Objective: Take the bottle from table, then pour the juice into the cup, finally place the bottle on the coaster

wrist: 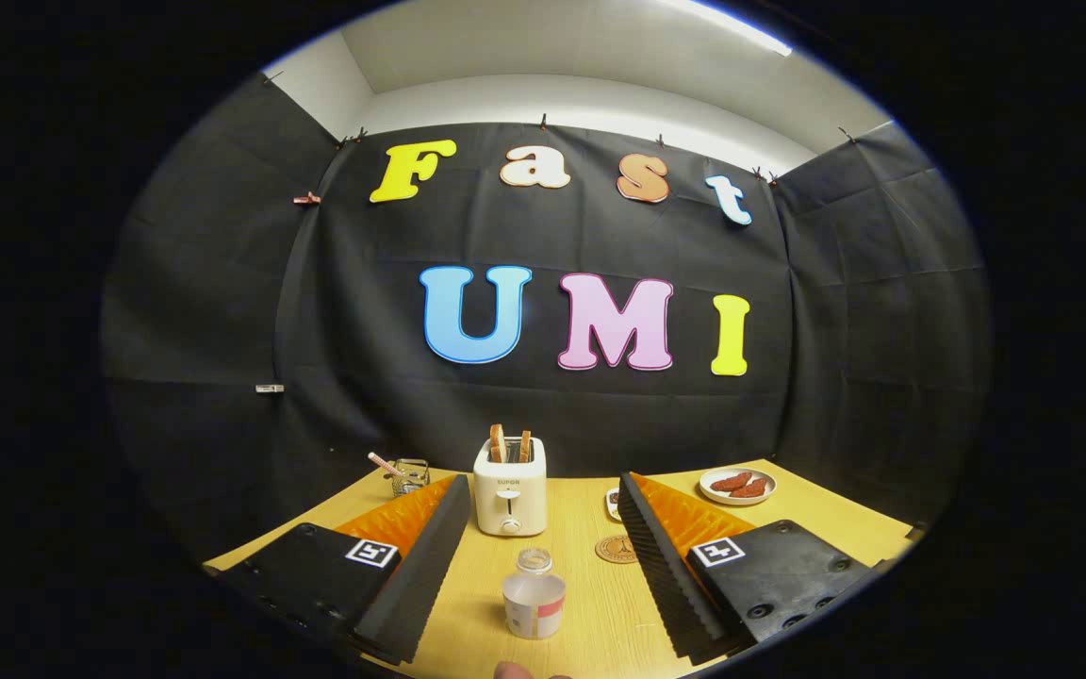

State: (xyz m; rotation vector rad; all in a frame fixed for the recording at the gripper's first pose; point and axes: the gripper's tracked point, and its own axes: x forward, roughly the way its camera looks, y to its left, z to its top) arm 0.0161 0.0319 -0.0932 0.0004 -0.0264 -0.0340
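I see a pale wooden worktop (pixel 590 604) with a fine lengthwise grain, lit evenly and set in a booth. Black cloth (pixel 222 311) hangs as the wall on three sides, pinned along its top edge with small clips. Above the cloth there is a white wall and ceiling with a strip light (pixel 732 24).

My hand-held gripper (pixel 538 556) is spread wide. Its two ribbed black fingers (pixel 420 566) angle outward, with orange backing behind the ribs and a square black-and-white marker on each finger block. Neither finger touches anything.

The bottle (pixel 534 594) stands upright on the worktop between the fingers, clear of both. It is clear with an open neck and a white wrap with a red patch; I cannot read the print. The coaster (pixel 617 549), round and brown with a stamped emblem, lies just beyond the bottle, close to the right finger. A cup (pixel 613 504) is partly hidden behind that finger's tip.

Further ahead a cream toaster (pixel 509 488) holds two slices of toast. Small lettering on its front appears to read "SUPOR". A metal holder (pixel 408 474) with a pink-handled item sits left of it. A plate (pixel 737 486) with reddish-brown pieces sits far right.
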